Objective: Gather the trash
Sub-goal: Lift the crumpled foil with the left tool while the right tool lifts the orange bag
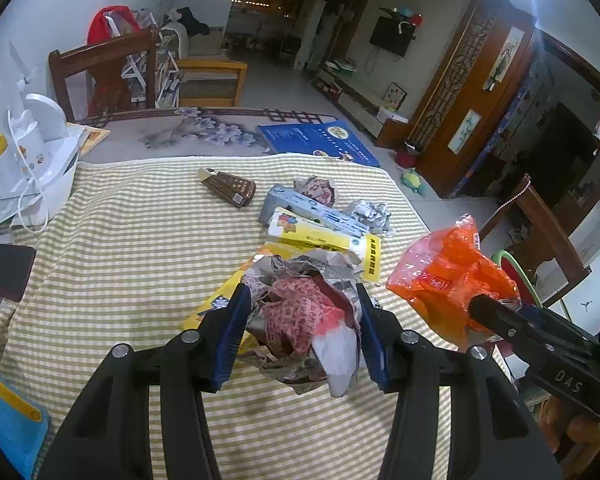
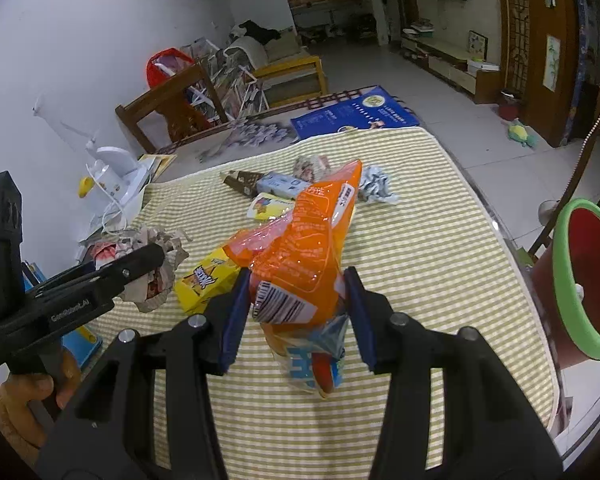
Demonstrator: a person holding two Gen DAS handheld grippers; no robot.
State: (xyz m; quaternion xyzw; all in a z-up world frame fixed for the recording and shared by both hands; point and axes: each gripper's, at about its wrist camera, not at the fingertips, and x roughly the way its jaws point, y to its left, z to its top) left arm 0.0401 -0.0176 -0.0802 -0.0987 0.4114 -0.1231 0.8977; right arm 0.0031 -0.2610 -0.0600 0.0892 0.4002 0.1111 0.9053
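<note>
My left gripper (image 1: 300, 320) is shut on a crumpled wad of grey and red printed paper (image 1: 304, 312), held above the striped tablecloth. My right gripper (image 2: 296, 300) is shut on an orange plastic snack bag (image 2: 304, 240), held upright above the table; the bag also shows at the right of the left wrist view (image 1: 448, 276). More trash lies on the cloth: a yellow box (image 1: 324, 240), a grey-blue box (image 1: 296, 202), a brown wrapper (image 1: 230, 187), crumpled paper balls (image 1: 370, 214) and a yellow packet (image 2: 204, 280).
A red bin with a green rim (image 2: 580, 276) stands off the table's right edge. A white appliance (image 1: 40, 160) sits at the left. A blue book (image 1: 316, 140) lies at the far end. Wooden chairs (image 1: 104, 72) stand around the table.
</note>
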